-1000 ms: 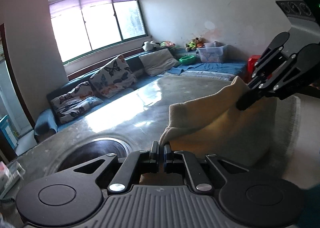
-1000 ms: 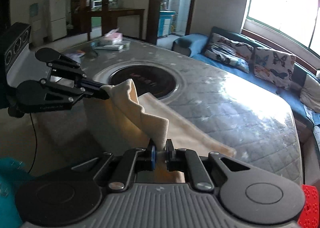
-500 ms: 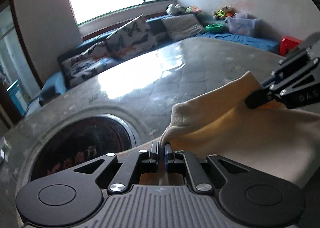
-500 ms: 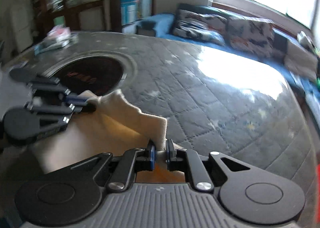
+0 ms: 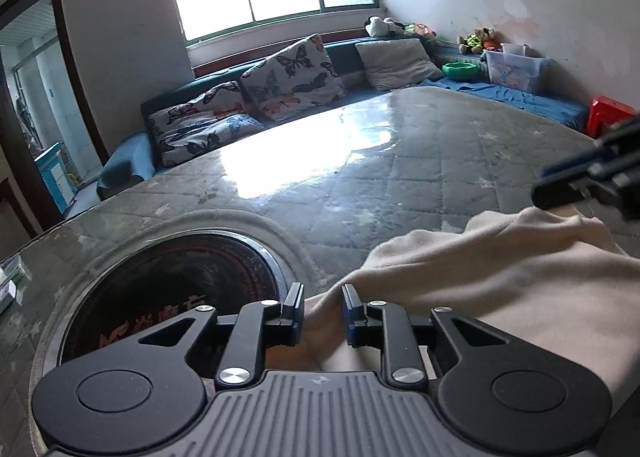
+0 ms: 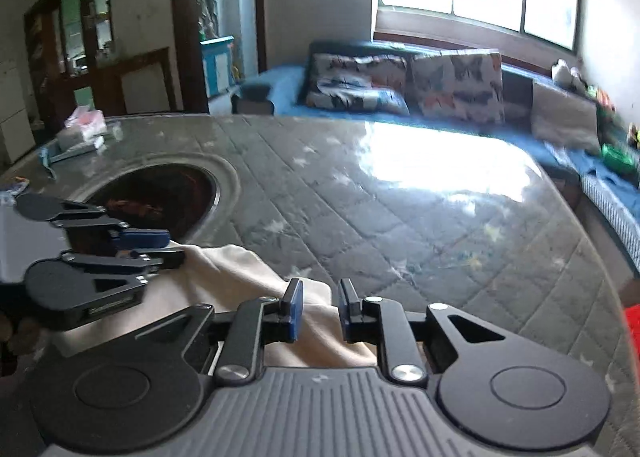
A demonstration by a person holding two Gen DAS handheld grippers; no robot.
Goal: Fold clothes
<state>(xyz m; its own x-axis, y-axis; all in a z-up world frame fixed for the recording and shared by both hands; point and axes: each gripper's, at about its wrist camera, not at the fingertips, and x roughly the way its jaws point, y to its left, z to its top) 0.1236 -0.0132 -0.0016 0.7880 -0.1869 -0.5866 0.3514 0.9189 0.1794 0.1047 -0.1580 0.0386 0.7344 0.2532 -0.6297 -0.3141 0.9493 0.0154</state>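
On the table (image 5: 400, 161), both grippers, left (image 5: 322, 313) and right (image 6: 318, 307), are spreading, releasing the cloth (image 5: 500, 269); back straight out without snagging.

Handheld grippers: matte black, identical pair.
Left gripper (image 5: 322, 311) and right gripper (image 6: 318, 307): blue-padded jaws, silver pivot screws, round black discs, grey ribbed housing.

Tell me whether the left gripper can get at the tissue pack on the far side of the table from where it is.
Probably yes. The left gripper has its jaws opening over the cream cloth, and only bare table and the dark round inset lie toward the tissue pack.
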